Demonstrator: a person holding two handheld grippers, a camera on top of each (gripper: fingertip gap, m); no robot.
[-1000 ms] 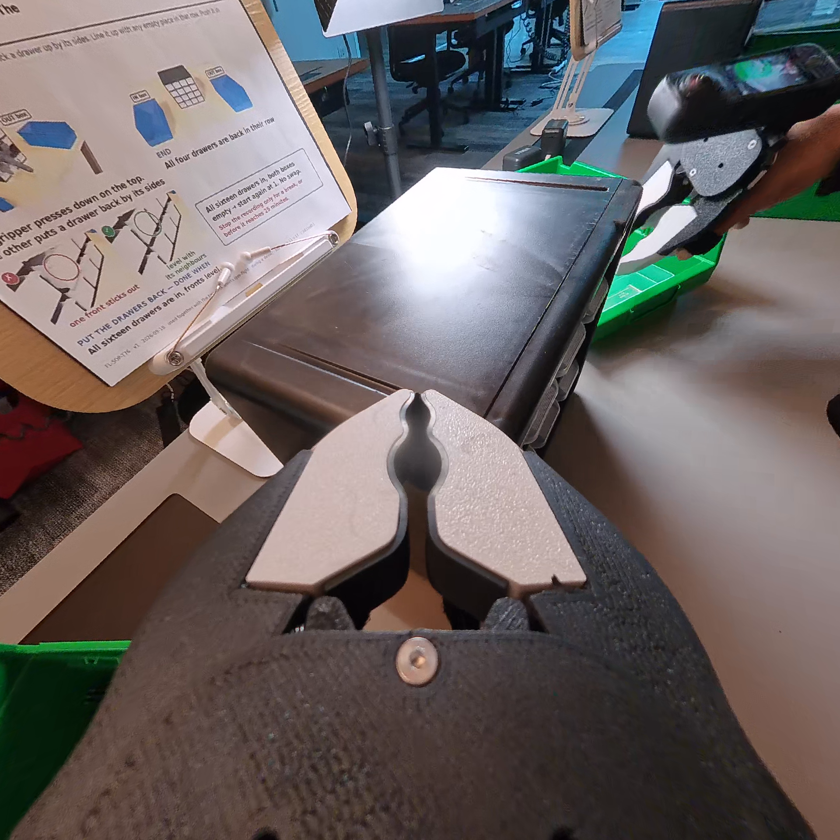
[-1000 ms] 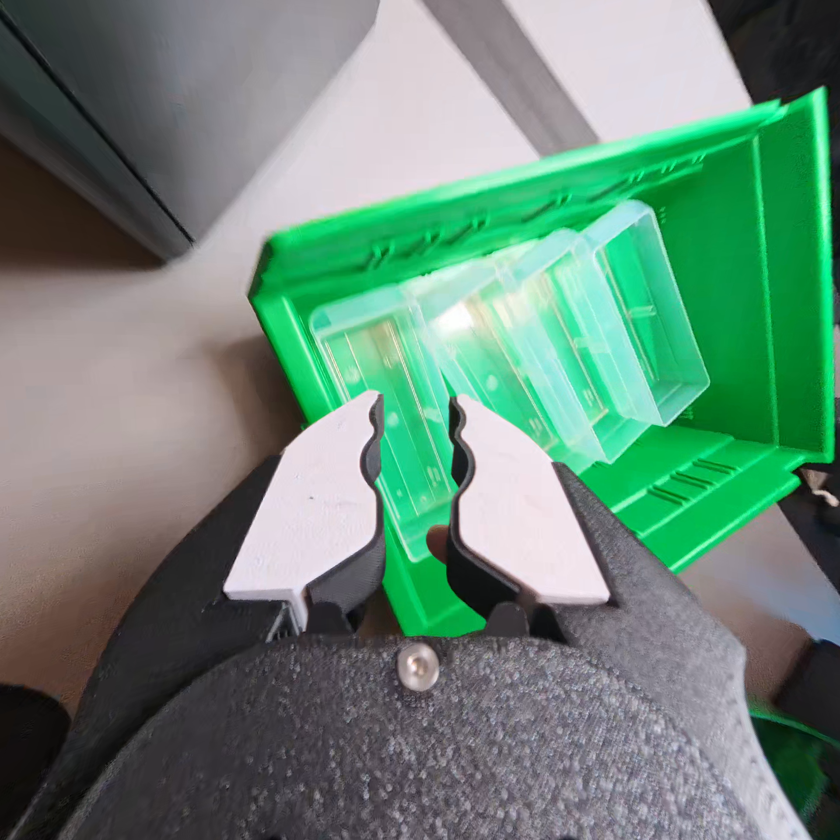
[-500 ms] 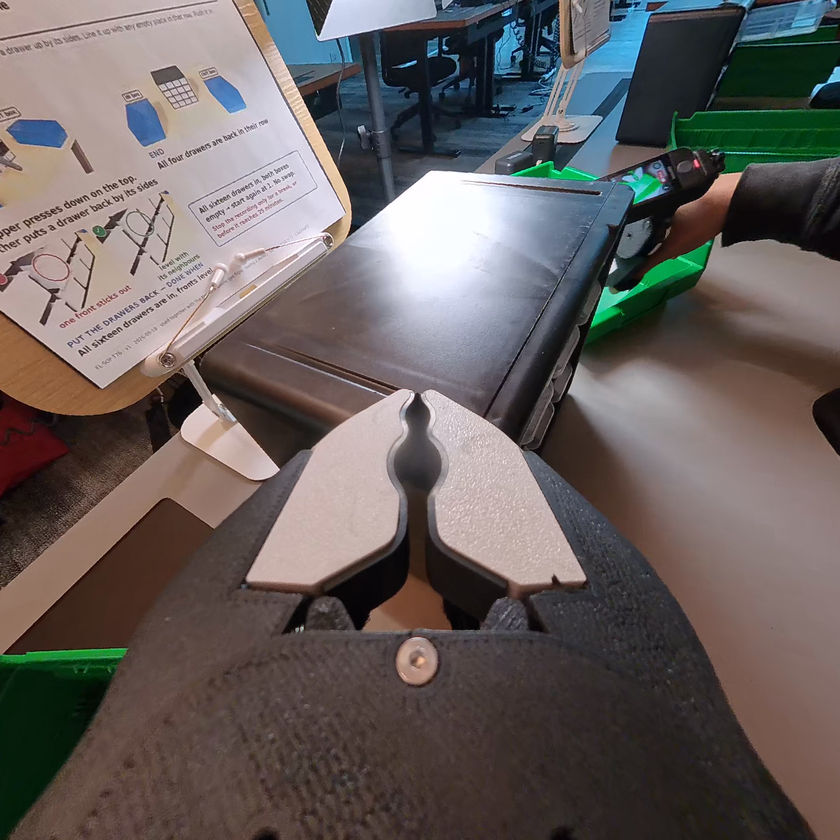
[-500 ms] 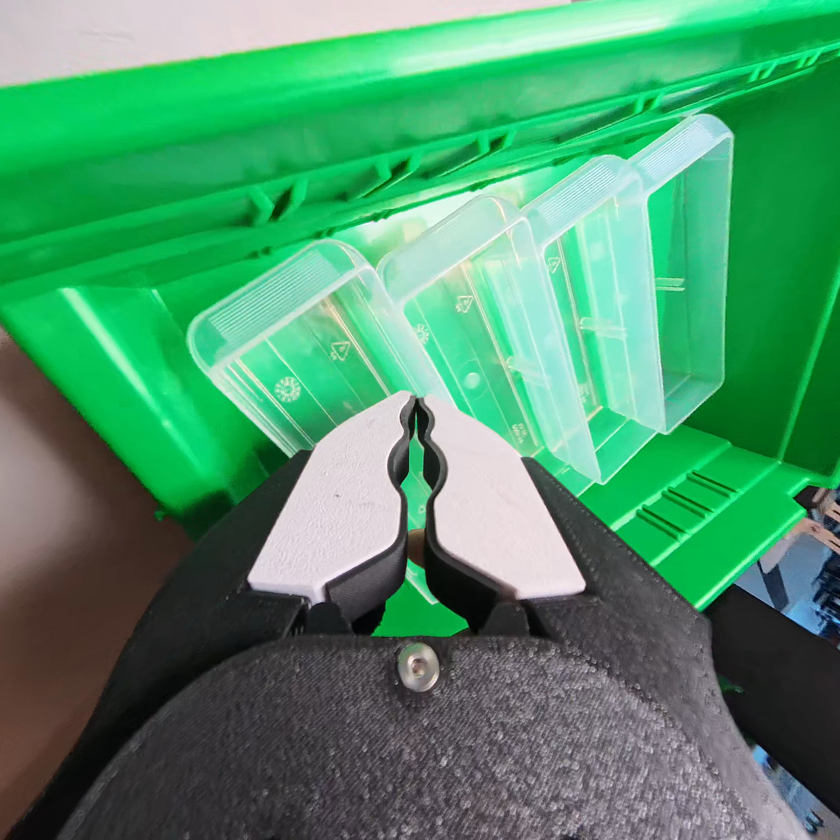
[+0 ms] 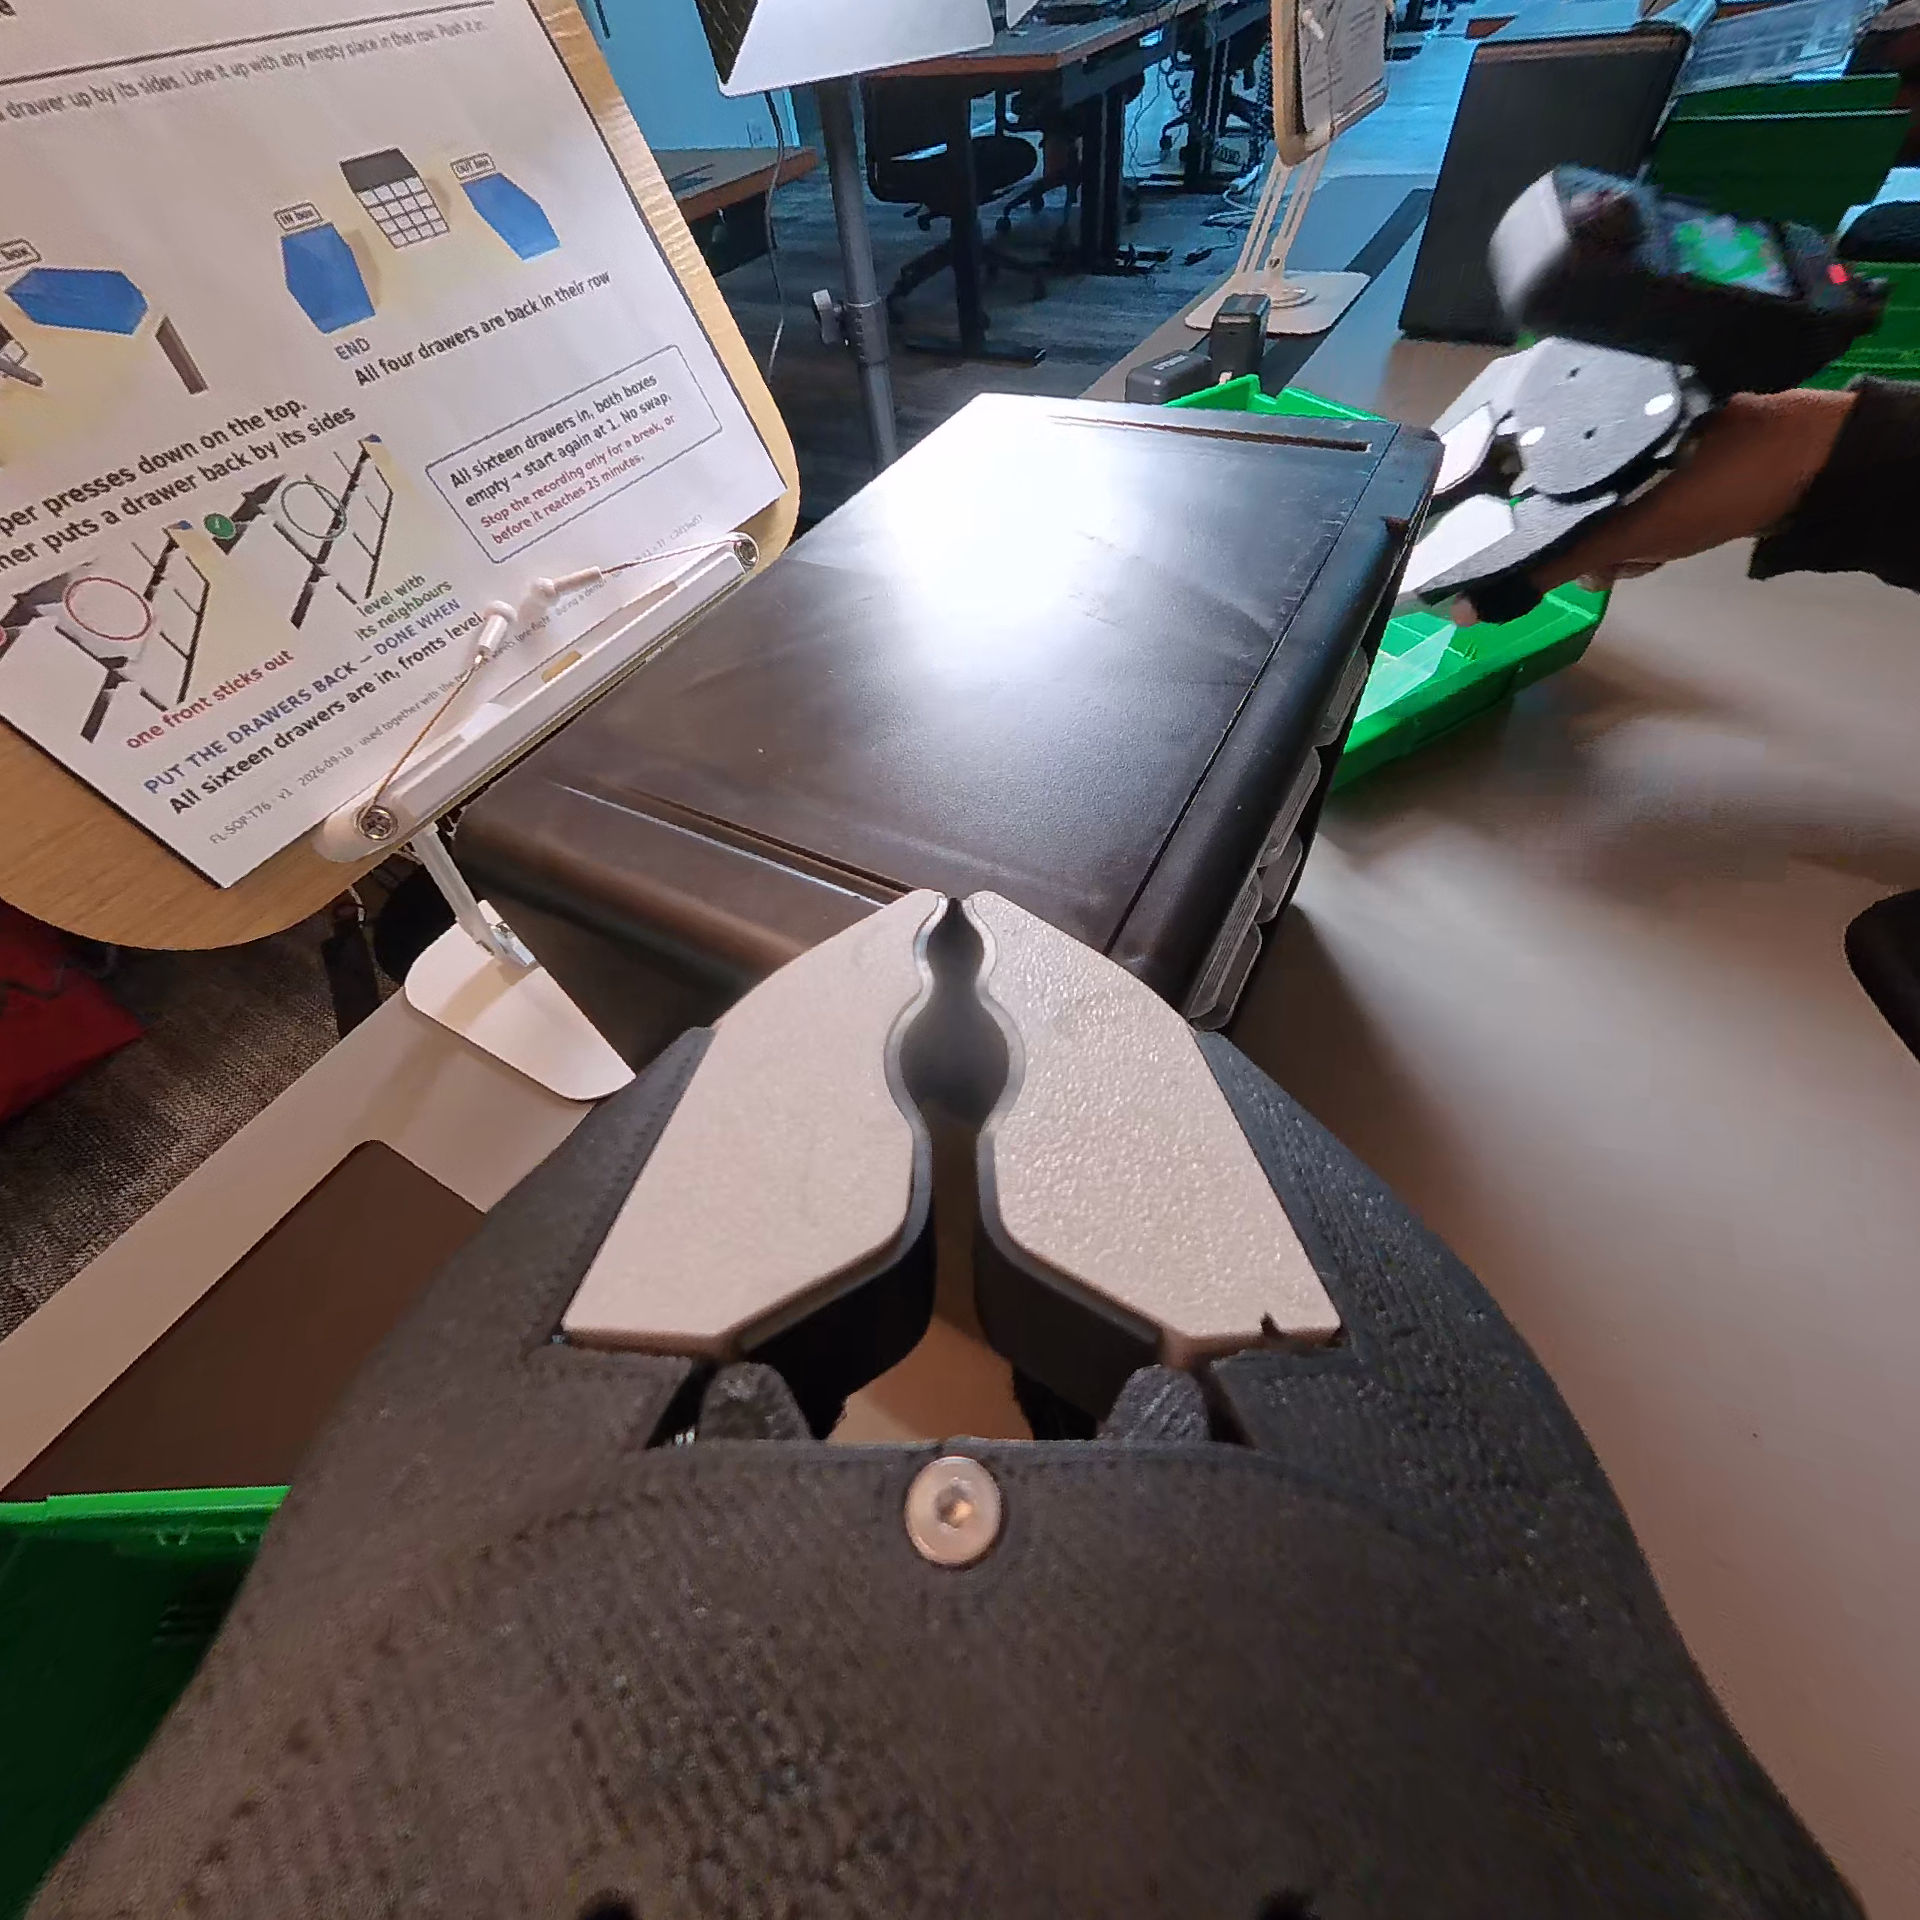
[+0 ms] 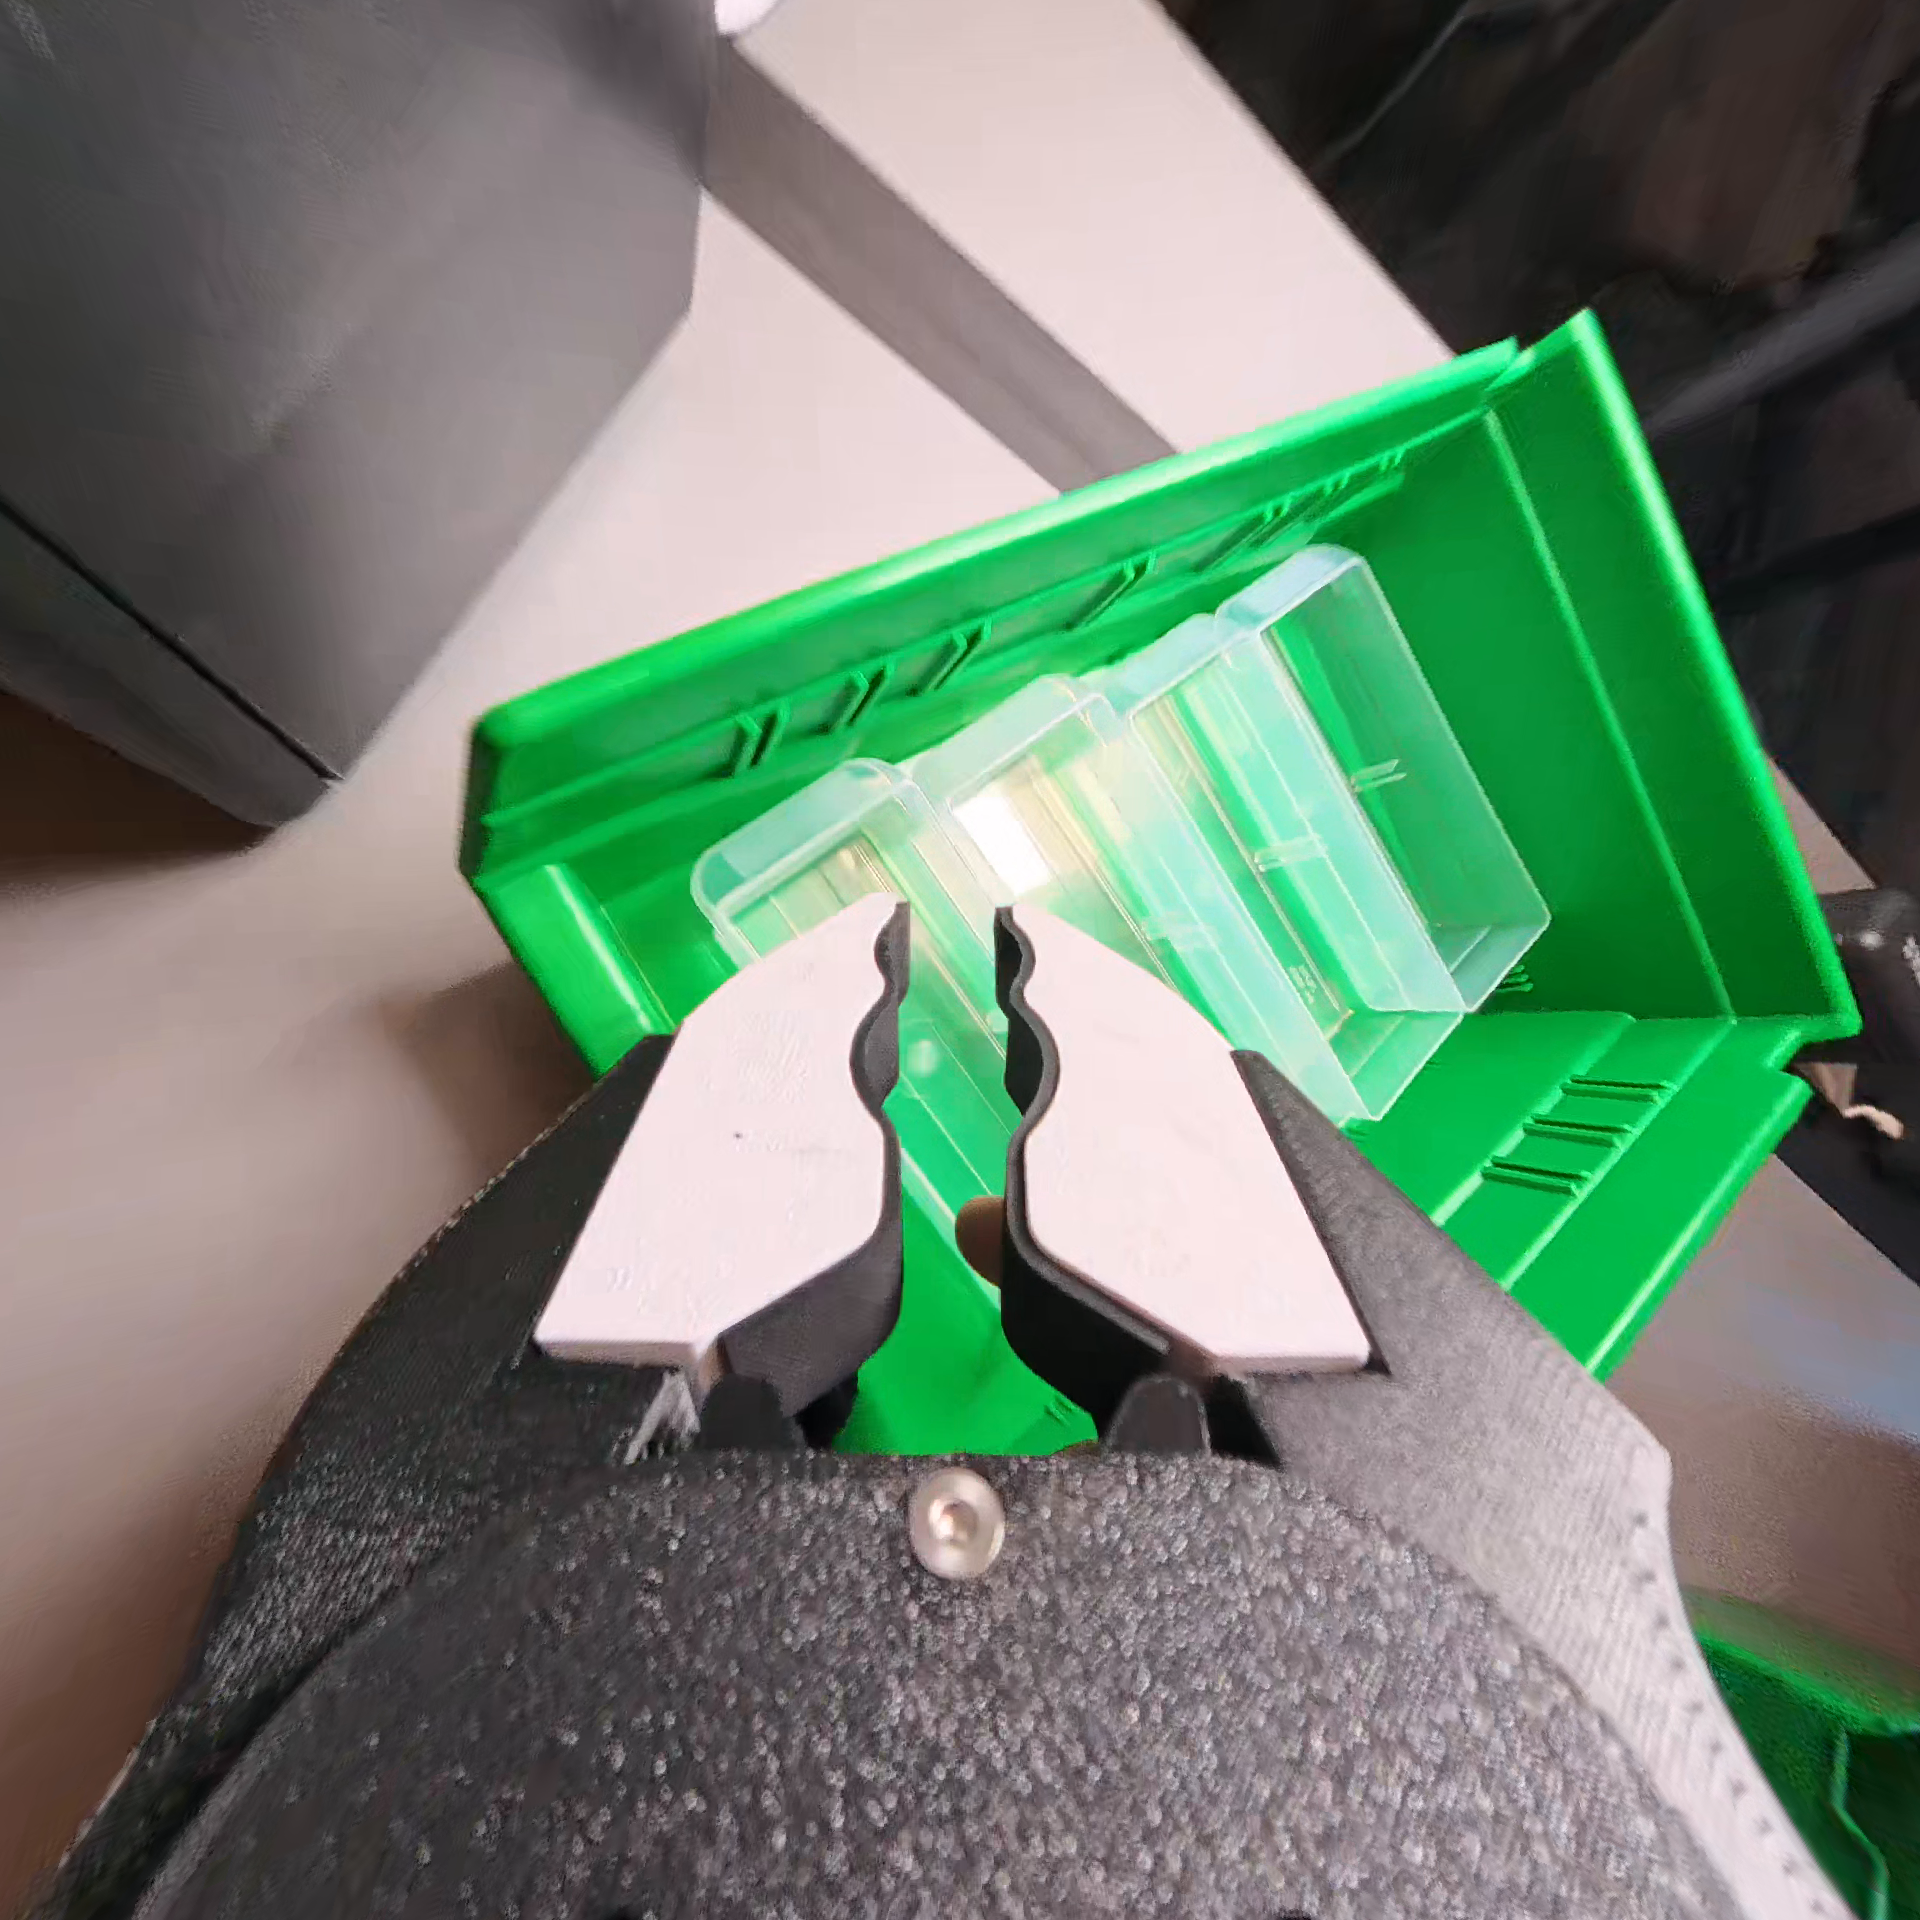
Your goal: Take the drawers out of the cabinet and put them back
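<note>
Four clear plastic drawers (image 6: 1132, 883) lie side by side, leaning on one another, inside a green bin (image 6: 1621, 727) that sits on the tabletop (image 6: 260, 1039) just beside the dark cabinet (image 6: 291, 312). The nearest drawer (image 6: 821, 862) shows between the tips of the right claw (image 6: 951, 914), whose fingers stand apart with a clear gap; whether they touch the drawer cannot be told, and nothing is clamped between them.

From the left wrist view, the cabinet (image 5: 1039, 623) stands on the tabletop (image 5: 1558, 1143) with its glossy black top facing up, and pale drawer fronts (image 5: 1288, 831) run down its right face. The green bin (image 5: 1455, 675) lies past the cabinet's far right corner, and the right claw (image 5: 1475, 499), held in a person's hand (image 5: 1714, 488) with a dark sleeve, hovers over it, blurred. The left claw (image 5: 951, 909) hangs just before the cabinet's near end, its two grey fingers pressed together at the tips with nothing between them.

To the left of the cabinet, an instruction sheet (image 5: 312, 364) rests on a wooden board on a white stand (image 5: 509, 997). Another green bin (image 5: 94, 1621) shows at the lower left edge. Desks and office chairs (image 5: 935, 177) fill the room behind.
</note>
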